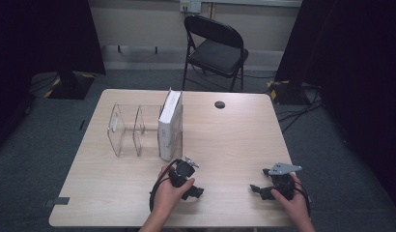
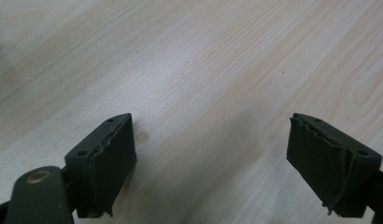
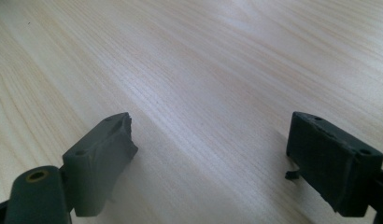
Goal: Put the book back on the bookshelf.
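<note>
Counter (image 1: 234,140): light wood, rounded corners; big bare stretch centre + right, dark round grommet (image 1: 219,104) near far edge.
Clear organizer (image 1: 133,130): left-centre of counter, see-thru dividers, two empty bays on its left side; walls hard to trace vs. the wood.
White book (image 1: 170,124): upright in rightmost bay of organizer, leaning a bit left at top; long axis runs near-to-far across counter, narrow end faces the person. Cover text too small to read.
Open room: free counter betw. book and right edge; near strip in front of organizer also bare.
Left claw (image 1: 198,192): near edge, just right of + below the book's near end, well short of touching it; points right, abt level w/ counter. In left claw view the pads (image 2: 105,158) stand wide apart, nothing betw. them, bare wood grain under. Hand (image 1: 169,193) wraps the body, cable loops at its left.
Right claw (image 1: 255,188): near-right part of counter, points left toward left claw, clear gap betw. the two. Grey three-cornered plate (image 1: 282,168) on top. Pads (image 3: 334,158) wide apart, holding nothing, just wood below.
Cut off: both forearms run out at bottom edge of high view.
Beyond counter: black folding chair (image 1: 216,48) on grey floor; dark curtains both sides, detail lost.
</note>
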### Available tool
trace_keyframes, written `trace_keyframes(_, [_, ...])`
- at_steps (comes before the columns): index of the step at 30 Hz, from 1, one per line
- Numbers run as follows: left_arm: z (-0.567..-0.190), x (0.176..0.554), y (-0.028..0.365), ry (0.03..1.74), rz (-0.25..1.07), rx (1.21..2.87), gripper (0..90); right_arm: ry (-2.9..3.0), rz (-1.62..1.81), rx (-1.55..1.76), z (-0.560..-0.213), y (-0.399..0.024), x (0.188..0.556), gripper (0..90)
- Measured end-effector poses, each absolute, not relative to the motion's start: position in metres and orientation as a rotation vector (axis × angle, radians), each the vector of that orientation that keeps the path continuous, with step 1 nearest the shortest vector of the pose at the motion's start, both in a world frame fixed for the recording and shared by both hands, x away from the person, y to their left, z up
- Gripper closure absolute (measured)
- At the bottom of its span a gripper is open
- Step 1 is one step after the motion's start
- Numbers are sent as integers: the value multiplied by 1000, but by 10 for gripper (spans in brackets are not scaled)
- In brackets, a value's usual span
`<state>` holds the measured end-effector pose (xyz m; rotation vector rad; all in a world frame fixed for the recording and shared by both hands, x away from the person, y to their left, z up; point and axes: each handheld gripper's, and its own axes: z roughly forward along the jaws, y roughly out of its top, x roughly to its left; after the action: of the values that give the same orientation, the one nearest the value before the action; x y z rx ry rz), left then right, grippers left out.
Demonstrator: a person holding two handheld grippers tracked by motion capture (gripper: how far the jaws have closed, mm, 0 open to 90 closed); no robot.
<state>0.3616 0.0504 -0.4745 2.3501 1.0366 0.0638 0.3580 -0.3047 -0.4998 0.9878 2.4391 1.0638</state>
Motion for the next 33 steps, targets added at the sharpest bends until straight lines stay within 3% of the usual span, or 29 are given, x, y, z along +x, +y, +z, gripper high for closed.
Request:
trace_keyframes(19, [-486,348,49,891,160,2341,0,2440,1063,988,-500,-305,358,135])
trace_keyframes(33, [-494,339,48,813,281,2338,0,2439,1063,989,-500,-305,358,135])
